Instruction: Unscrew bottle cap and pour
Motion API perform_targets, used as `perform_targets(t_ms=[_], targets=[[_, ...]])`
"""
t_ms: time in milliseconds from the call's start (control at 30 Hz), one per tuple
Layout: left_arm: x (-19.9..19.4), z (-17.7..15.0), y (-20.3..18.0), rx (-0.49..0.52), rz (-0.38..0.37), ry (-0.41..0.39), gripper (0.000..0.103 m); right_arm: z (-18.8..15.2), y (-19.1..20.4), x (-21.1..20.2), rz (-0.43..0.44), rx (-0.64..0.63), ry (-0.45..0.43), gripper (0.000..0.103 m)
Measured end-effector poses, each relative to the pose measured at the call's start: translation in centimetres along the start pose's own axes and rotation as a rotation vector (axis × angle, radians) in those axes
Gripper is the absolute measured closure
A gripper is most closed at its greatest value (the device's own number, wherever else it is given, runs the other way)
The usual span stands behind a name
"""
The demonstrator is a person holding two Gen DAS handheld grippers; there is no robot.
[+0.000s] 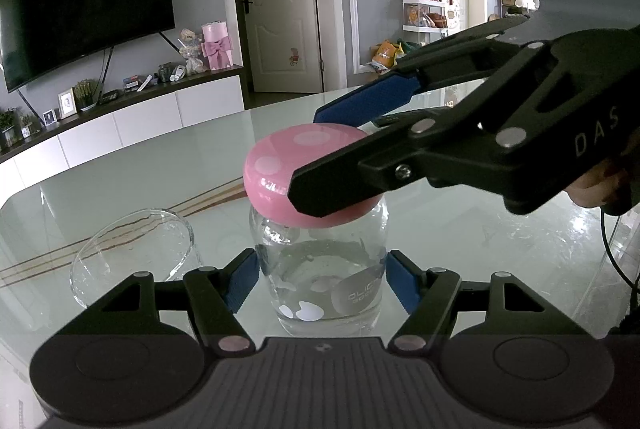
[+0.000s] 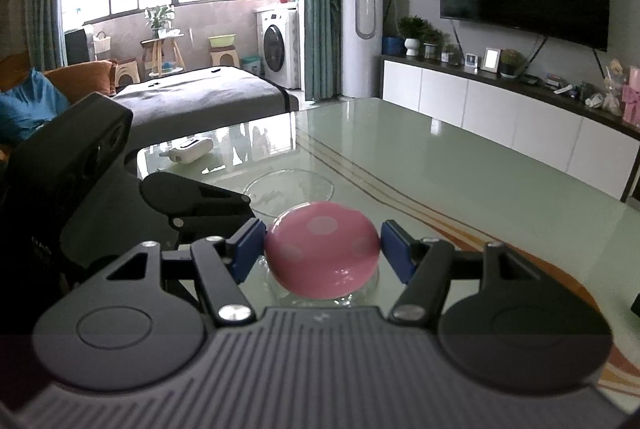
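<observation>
Currently, the clear glass bottle (image 1: 320, 277) stands upright on the pale green glass table (image 1: 140, 173), with its pink dotted cap (image 1: 280, 169) seated on the neck. Left gripper (image 1: 321, 279): its 2 blue pads are pressed against opposite sides of the bottle body, clamped on it low down. Right gripper (image 2: 322, 249): it reaches in from the right of the left view, and its 2 blue pads bear on opposite edges of the cap, clamped on it. A little clear liquid shows in the bottom of the bottle, which carries white spots and a round grey label. A clear glass bowl (image 1: 132, 257) sits on the table just beside the bottle, to its left in the left view and beyond the cap in the right view.
</observation>
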State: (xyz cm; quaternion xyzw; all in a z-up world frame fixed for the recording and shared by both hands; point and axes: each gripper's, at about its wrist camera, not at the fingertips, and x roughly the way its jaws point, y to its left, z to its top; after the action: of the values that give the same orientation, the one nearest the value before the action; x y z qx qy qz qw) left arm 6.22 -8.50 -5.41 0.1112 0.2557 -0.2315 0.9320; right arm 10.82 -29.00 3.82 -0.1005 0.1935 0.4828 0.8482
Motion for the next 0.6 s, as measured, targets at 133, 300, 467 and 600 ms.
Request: perform_targets(t_ms=[133,300,467,600], targets=[[0.01,-0.01,-0.01,0.001,0.000,0.000,0.030,0.12,-0.12,-0.04,0.011,-0.007,0.003,0.038],[0.02,-0.02,0.10,0.001,0.000,0.000,0.030,0.10,-0.27,0.01,0.017,-0.017,0.007,0.038],[0.03,-0.02,0.16,0.001,0.000,0.000,0.030,0.15,-0.04,-0.04,0.004,-0.019,0.006,0.038],[0.06,-0.03,0.26,0.001,0.000,0.001,0.030,0.07,0.32,0.11,-0.019,-0.029,0.007,0.036]])
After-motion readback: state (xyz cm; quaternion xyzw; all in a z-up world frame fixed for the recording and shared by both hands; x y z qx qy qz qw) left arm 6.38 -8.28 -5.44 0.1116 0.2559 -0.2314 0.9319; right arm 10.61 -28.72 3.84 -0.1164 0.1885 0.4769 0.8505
